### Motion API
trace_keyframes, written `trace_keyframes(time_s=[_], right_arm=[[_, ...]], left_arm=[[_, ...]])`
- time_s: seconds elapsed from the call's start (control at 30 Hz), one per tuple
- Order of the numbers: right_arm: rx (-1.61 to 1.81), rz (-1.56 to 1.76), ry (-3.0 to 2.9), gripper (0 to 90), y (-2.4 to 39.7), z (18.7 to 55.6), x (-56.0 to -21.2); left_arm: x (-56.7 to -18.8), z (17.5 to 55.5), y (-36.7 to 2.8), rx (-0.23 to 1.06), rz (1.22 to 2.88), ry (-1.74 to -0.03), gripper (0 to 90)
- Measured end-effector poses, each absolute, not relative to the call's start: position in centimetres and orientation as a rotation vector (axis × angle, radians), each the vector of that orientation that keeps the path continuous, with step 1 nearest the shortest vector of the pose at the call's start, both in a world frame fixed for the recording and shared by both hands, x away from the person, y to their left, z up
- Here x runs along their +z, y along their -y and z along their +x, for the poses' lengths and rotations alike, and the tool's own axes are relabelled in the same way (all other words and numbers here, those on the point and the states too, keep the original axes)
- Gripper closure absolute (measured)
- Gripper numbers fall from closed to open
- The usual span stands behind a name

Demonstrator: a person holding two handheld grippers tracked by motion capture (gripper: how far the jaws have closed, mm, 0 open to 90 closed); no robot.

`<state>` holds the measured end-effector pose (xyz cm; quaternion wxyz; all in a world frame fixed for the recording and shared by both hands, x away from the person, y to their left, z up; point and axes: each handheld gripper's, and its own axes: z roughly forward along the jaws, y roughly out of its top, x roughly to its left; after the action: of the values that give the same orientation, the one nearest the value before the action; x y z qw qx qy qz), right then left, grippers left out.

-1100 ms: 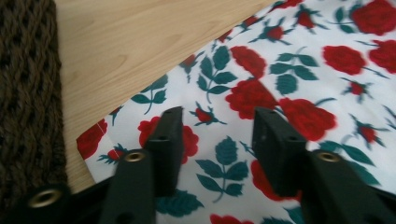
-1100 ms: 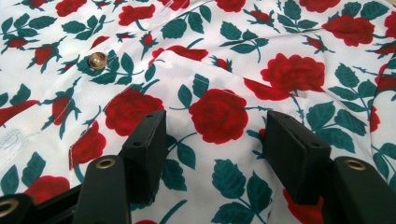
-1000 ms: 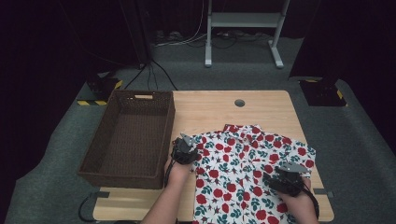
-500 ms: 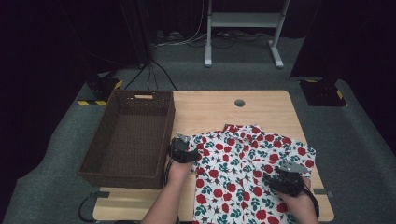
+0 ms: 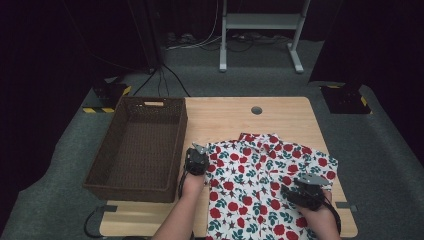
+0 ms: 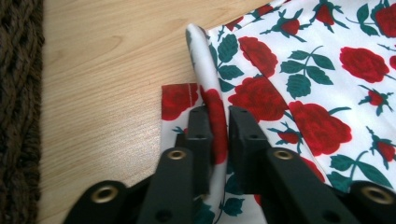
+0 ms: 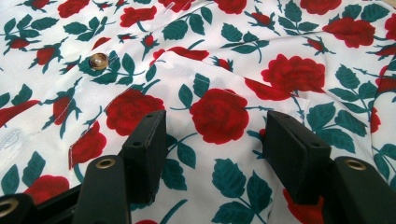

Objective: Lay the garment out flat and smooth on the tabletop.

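Shirt (image 5: 265,185) edge pinched by the left gripper (image 6: 218,135), whose jaws have just been closing on a raised fold of the cloth.

Rose-printed and white, the shirt lies spread on the near right part of the wooden table (image 5: 225,117); the pinched fold is at its left edge, with bare wood just beside it and the brown wicker basket (image 5: 137,145) beyond. The right gripper (image 7: 215,140) rests with jaws spread apart over flat cloth near the shirt's right side, a button (image 7: 98,60) nearby.
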<state>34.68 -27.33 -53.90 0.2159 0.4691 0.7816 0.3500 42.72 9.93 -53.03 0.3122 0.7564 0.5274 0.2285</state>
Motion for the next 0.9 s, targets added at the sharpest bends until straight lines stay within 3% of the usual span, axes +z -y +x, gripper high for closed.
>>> trace_keyframes(time_s=[0.37, 0.9], right_arm=[[0.971, 1.3, -2.166, 40.1, 27.3, 34.7, -53.9], [0.97, 1.301, -2.169, 40.0, 27.3, 34.7, -53.9]], left_arm=[[-51.1, 42.2, -6.6, 0.664, 2.096, -1.204, 86.0], [-52.2, 41.7, -0.7, 0.699, 2.294, -0.988, 80.7]])
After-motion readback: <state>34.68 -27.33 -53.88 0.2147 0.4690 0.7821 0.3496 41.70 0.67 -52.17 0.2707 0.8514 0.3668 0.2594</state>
